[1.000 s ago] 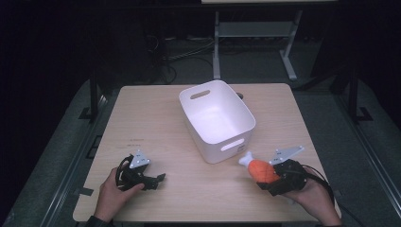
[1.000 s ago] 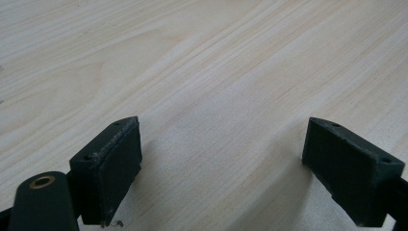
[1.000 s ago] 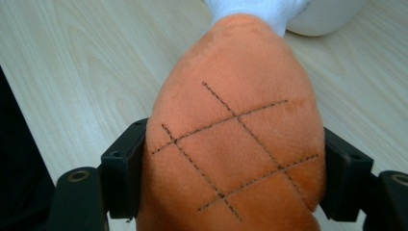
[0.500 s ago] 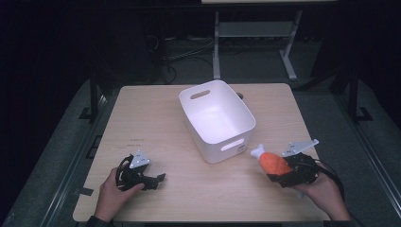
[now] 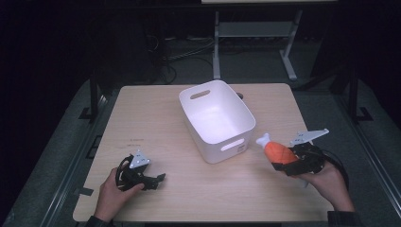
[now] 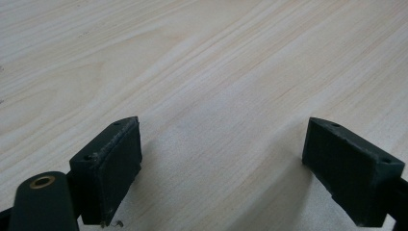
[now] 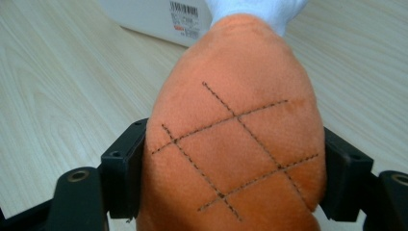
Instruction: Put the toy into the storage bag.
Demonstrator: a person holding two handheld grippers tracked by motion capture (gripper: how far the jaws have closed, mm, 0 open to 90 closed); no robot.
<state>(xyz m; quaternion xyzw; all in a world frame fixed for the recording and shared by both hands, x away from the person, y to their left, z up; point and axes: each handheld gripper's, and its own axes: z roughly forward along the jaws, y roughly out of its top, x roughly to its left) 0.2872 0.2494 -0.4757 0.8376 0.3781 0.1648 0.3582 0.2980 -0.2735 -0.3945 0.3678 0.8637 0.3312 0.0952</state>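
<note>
plush orange drumstick toy with a white cloth bone end [image 5: 276, 151] is the thing in play, though the order here runs from the biggest item down. pale wood-grain table [image 5: 156, 123] carries everything. white plastic tub with cut-out handles [image 5: 217, 118] sits near the table's middle, toward the far edge, turned at an angle and with nothing visible inside; judging by that, it is likely where the toy is meant to go. the toy hangs above the table's right side, near the front edge, just beside the tub's near right corner. right gripper [image 7: 231, 178] has it clamped: both black jaws press into the fat orange body from either side, bone end pointing away toward the tub, a hold that seems to suit a carry. left gripper [image 6: 235, 163] rests near the front left corner, jaws spread wide over bare wood, apparently parked out of the way.
</note>
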